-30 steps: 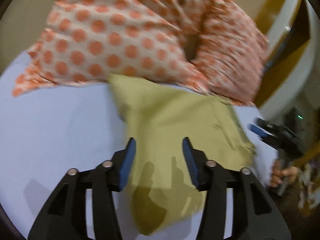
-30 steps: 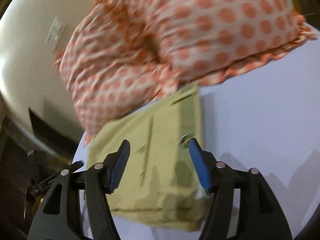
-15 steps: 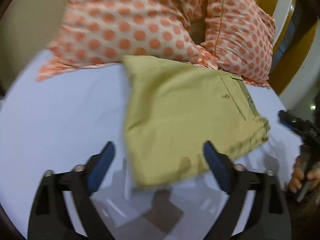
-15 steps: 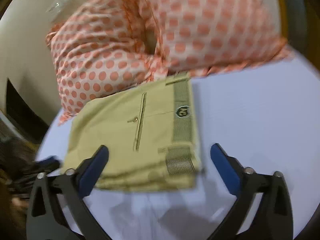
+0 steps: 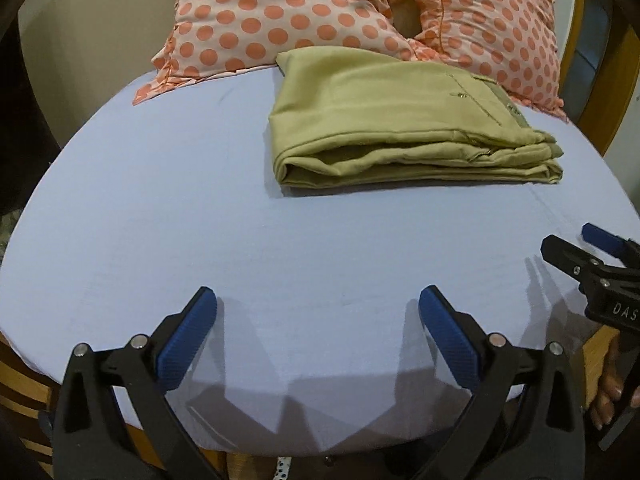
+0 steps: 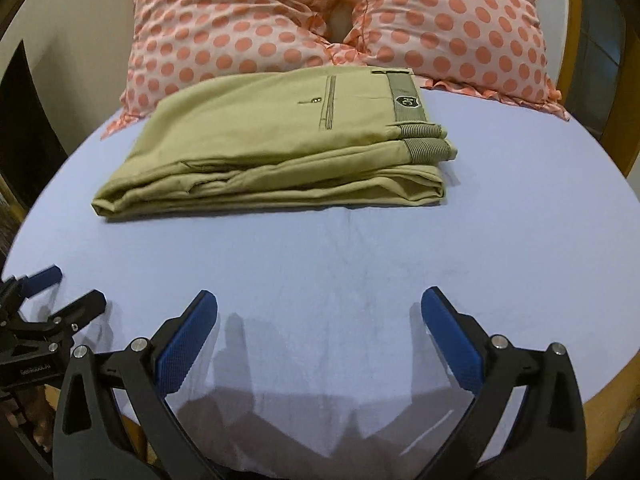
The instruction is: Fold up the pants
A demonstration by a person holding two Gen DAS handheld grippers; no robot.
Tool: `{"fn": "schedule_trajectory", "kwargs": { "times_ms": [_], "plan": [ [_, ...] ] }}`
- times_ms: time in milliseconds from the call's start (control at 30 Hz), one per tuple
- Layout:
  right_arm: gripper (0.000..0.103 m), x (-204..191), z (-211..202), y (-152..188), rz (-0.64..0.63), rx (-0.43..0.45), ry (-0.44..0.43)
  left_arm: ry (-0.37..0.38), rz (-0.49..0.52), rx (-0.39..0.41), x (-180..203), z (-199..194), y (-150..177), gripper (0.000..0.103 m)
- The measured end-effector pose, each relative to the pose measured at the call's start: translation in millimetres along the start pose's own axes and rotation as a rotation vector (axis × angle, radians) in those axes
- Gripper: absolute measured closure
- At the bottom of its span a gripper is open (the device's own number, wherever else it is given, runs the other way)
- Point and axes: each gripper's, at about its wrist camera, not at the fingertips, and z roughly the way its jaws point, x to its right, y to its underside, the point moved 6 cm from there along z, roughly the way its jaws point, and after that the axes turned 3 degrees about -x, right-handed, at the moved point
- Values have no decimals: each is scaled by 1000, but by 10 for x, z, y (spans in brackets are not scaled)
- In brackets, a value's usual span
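Pants: I see the khaki pants point(image 5: 384, 120) folded into a thick flat stack, lying on the lilac sheet point(image 5: 280, 240) toward the far end of the bed, their back edge touching the pillows.
Pants detail: in the right wrist view the pants point(image 6: 276, 144) show a welt pocket with a button and a ribbed waistband with a small badge, waistband end to the right, layered fold edges facing me.
Left gripper: my left gripper point(image 5: 318, 320) hangs over bare sheet near the bed's front edge, its blue pads spread wide apart, holding nothing, well apart from the pants.
Right gripper: my right gripper point(image 6: 320, 322) sits the same way, wide apart and holding nothing, over the sheet point(image 6: 520, 220) well short of the stack.
Cross view: from the left camera I catch the right gripper point(image 5: 580, 248) at the right edge, and from the right camera the left gripper point(image 6: 48, 296) at the left edge, both low by the mattress front.
Pillows: two polka-dot pillows point(image 5: 280, 12) lean at the head of the bed, just behind the pants; the right camera shows the pillows point(image 6: 340, 20) too.
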Motion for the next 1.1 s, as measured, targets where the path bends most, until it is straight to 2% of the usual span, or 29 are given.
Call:
{"fn": "schedule_trajectory", "kwargs": {
  "times_ms": [167,1100],
  "plan": [
    [1,-8,48,52,-20,-16,55,-4,3,21,10,-6,24,2],
    [1,10,33,51,-17,-19,53,-4,3,37,18,-11,31,2]
  ]
}}
